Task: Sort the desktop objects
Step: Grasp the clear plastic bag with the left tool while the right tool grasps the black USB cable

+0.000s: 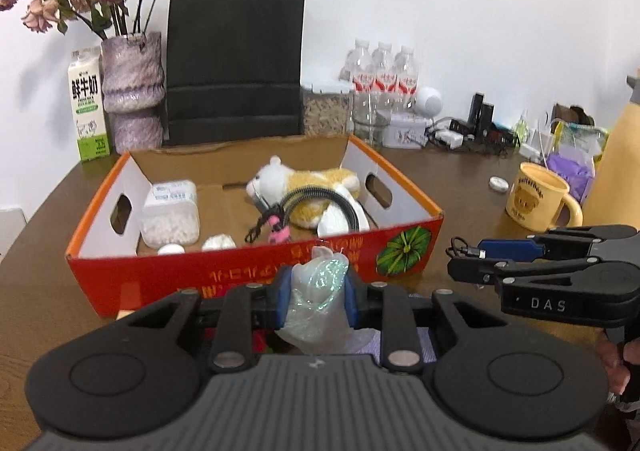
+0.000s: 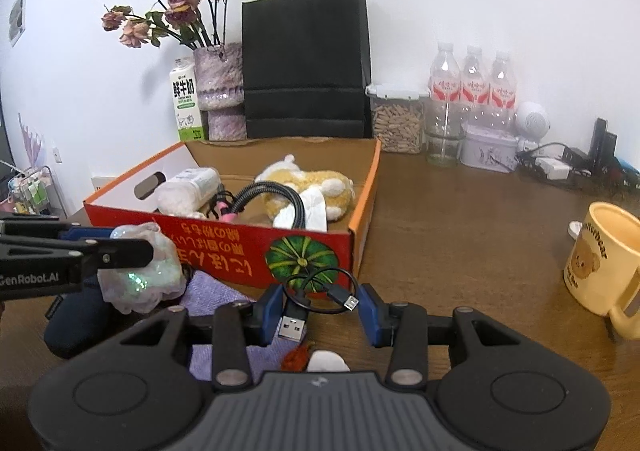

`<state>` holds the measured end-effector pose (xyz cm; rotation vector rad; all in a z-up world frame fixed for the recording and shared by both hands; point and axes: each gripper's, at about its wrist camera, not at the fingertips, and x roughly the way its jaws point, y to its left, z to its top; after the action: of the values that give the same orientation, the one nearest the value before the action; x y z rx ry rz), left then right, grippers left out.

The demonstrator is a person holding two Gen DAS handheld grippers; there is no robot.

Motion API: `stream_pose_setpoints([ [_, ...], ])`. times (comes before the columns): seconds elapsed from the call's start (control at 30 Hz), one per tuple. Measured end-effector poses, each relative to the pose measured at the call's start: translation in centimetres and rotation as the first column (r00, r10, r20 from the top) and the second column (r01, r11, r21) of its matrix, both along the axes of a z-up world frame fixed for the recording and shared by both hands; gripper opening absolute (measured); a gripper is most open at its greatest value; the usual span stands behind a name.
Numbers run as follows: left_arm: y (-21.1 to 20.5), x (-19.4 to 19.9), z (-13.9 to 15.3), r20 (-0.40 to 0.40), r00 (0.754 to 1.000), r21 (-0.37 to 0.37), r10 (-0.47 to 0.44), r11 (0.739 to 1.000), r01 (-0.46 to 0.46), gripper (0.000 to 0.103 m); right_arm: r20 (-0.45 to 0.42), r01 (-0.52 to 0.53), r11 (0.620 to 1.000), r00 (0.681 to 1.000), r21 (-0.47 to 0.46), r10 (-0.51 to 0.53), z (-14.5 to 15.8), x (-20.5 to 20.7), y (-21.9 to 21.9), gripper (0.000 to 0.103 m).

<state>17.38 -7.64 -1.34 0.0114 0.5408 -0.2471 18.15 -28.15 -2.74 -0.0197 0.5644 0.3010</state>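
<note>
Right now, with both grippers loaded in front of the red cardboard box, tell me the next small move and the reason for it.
Probably carry the left gripper forward over the near wall of the red cardboard box and release there. It is shut on the crinkly iridescent plastic bag, just short of that wall, and sorted things already lie inside. The right gripper has the black USB cable between its fingers and can follow.

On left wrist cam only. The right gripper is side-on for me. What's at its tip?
Observer: A coiled black USB cable sits between the right gripper pads. Can't tell if it's clamped.
Operator: Plug ends?
Observer: The wide plug lies against one pad and the small plug is near the other.
Operator: My bag from that side?
Observer: The plastic bag bulges out below the left gripper fingers, beside a purple cloth.
</note>
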Motion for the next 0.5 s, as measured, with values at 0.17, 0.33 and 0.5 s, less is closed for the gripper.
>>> stream_pose_setpoints([
  [0.17, 0.5, 0.3, 1.3, 0.048, 0.999, -0.013, 0.004, 1.000, -0.003, 0.027, 0.038, -0.012, 1.000, 0.999, -0.006, 0.012, 1.4, 0.5, 1.0, 0.040],
  [0.33, 1.2, 1.1, 2.6, 0.098, 0.995, -0.022, 0.026, 0.999, -0.024, 0.027, 0.076, -0.025, 1.000, 0.997, -0.011, 0.026, 2.8, 1.4, 2.2, 0.040],
  [0.5, 2.2, 2.2, 3.5, 0.136, 0.989, -0.036, 0.057, 0.998, -0.053, 0.027, 0.101, -0.037, 0.999, 0.994, -0.013, 0.038, 3.9, 3.0, 3.4, 0.040],
])
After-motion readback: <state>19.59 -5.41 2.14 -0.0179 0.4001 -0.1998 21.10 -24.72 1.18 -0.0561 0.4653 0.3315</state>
